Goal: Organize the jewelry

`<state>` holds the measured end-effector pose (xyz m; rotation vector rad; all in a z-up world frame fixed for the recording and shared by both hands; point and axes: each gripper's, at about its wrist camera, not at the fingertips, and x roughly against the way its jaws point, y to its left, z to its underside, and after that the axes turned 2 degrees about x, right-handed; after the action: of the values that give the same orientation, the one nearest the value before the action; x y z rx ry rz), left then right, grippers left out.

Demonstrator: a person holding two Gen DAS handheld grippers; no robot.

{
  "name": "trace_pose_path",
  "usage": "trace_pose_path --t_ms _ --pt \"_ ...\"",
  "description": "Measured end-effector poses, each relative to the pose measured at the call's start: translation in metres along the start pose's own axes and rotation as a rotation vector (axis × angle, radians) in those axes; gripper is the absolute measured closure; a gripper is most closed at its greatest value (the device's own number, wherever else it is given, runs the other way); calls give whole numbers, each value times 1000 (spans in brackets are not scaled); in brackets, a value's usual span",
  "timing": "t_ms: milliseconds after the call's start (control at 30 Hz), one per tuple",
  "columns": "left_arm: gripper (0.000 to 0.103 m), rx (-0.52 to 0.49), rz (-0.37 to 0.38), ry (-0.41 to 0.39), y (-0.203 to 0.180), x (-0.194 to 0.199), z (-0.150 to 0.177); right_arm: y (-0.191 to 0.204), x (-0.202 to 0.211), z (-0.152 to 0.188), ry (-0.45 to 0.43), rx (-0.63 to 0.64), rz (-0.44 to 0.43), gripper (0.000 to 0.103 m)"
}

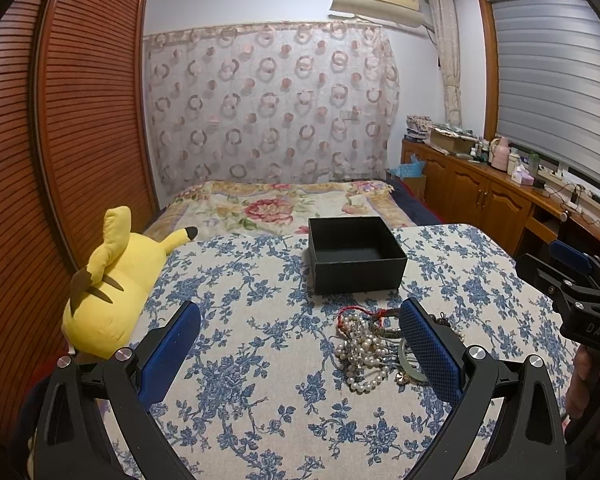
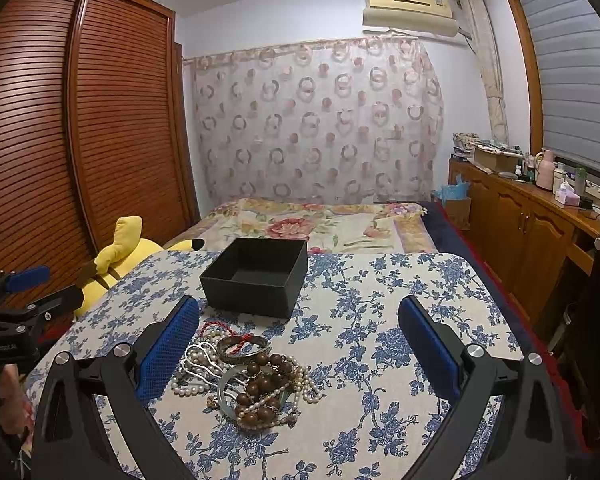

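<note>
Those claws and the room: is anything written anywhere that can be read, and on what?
"DAS": on the right claw, its black body.
"GenRobot.AI": on the left claw, small, reading unsure.
Air conditioner sticker: too blurred.
Bottles on the cabinet: too small.

**Open cloth around box and jewelry**

In the right wrist view, bare tablecloth (image 2: 380, 320) fills the center and right. The black box (image 2: 256, 276) stands at upper center, with the jewelry pile (image 2: 248, 380) just below it. A yellow plush toy (image 1: 112, 280) crowds the left edge in the left wrist view.
</note>
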<state>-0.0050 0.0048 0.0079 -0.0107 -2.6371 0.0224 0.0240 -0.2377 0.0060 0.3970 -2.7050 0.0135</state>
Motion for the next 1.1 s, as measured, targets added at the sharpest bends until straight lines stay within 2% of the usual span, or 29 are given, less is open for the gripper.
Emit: trace_pose_path --t_ms 1100 --pt "7 0 0 -2 1 2 0 1 1 0 -4 1 -1 3"
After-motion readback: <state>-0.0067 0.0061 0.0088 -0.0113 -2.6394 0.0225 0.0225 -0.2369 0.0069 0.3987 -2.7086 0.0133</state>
